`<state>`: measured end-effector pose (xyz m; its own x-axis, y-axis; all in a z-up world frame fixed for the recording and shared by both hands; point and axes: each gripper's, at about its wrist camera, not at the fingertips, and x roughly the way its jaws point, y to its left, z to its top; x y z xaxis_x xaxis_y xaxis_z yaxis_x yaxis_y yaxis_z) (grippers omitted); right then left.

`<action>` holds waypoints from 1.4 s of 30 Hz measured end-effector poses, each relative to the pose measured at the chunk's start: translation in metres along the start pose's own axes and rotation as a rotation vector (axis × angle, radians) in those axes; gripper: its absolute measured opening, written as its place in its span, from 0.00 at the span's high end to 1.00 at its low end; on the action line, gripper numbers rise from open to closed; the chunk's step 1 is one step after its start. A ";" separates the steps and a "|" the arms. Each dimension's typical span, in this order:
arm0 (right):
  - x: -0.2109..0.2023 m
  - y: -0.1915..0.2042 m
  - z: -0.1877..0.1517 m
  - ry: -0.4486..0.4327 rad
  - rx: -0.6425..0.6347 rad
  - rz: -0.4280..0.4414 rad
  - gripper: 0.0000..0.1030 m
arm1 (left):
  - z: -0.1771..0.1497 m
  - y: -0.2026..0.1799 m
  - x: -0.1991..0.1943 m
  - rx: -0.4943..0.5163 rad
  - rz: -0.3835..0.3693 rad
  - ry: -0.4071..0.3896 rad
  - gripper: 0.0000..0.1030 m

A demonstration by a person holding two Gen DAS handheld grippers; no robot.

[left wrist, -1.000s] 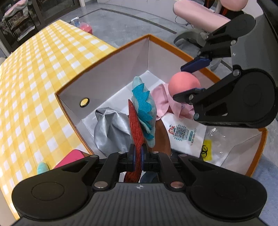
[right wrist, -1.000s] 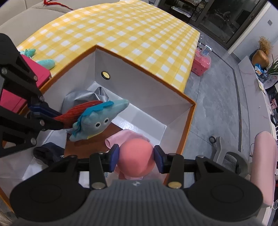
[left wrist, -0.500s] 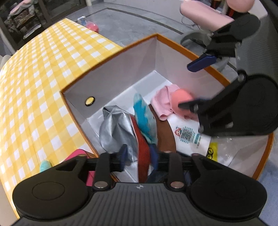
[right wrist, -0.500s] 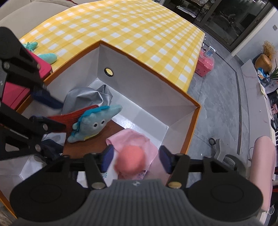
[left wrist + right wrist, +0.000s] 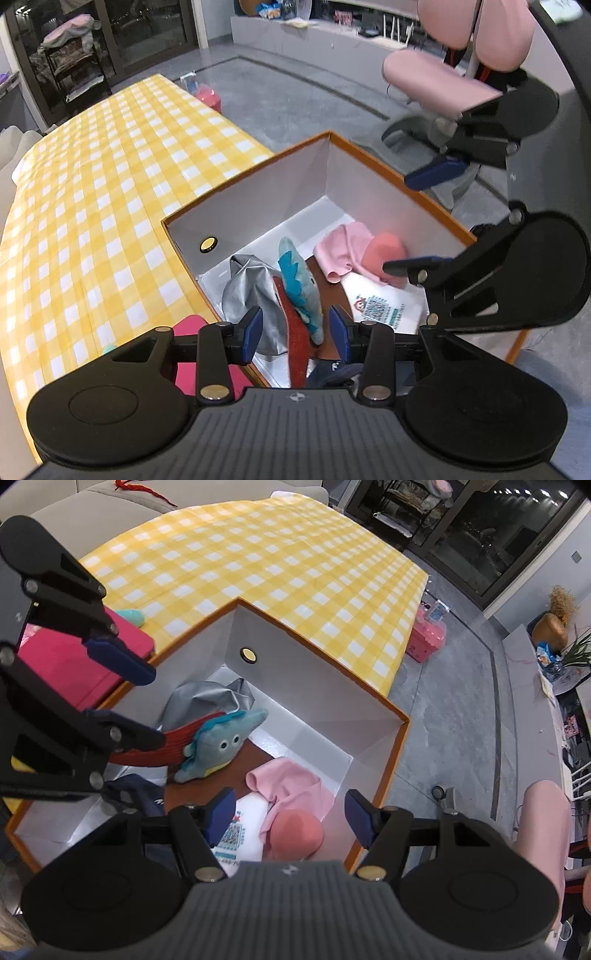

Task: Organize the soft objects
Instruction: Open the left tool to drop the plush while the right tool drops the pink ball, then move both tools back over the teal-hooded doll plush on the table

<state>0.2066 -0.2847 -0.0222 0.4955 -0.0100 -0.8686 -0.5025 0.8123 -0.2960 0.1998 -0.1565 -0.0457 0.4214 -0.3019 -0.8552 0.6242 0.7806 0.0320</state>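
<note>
Blue pads on the left gripper (image 5: 295,334) have just been opening and now stand apart, touching nothing. Right below the gap lies the blue fish toy (image 5: 301,284) with its red tail (image 5: 295,339), down in the box. Just past the left-hand pad sits a shiny silver bag (image 5: 247,291). The right gripper (image 5: 291,814) has spread its pads too, wide apart and empty. Below that gap rests the pink ball (image 5: 297,832), lying on a pink cloth (image 5: 291,786). A white paper with a square code (image 5: 231,836) lies under the left-hand pad, and something dark blue (image 5: 138,797) is beyond it; I think it is clothing, but it is partly hidden. All of this sits inside the orange-edged box (image 5: 397,760). Farther out from the fingers is the yellow checked table (image 5: 277,565), with a bright pink thing (image 5: 74,664) and a small teal toy (image 5: 131,616) on it, outside the box. Both toys look put away, so the next job is likely those two on the table. The grippers hang close together over the box, so they could bump as they pull away. The red tail stands close under the left pads and could snag and drag the fish back out.
</note>
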 end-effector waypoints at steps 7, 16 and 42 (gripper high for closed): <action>-0.032 0.015 -0.016 -0.007 0.061 -0.006 0.36 | -0.015 -0.005 -0.029 -0.002 -0.005 -0.038 0.54; -0.074 0.041 -0.040 -0.021 0.146 0.038 0.36 | -0.048 -0.018 -0.061 0.003 -0.035 -0.053 0.54; -0.094 0.165 -0.020 -0.165 0.259 0.193 0.33 | -0.181 0.051 -0.108 -0.342 0.076 -0.061 0.54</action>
<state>0.0632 -0.1613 0.0027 0.5271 0.2349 -0.8167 -0.4119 0.9112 -0.0038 0.0675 0.0149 -0.0453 0.5032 -0.2600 -0.8241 0.3377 0.9370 -0.0895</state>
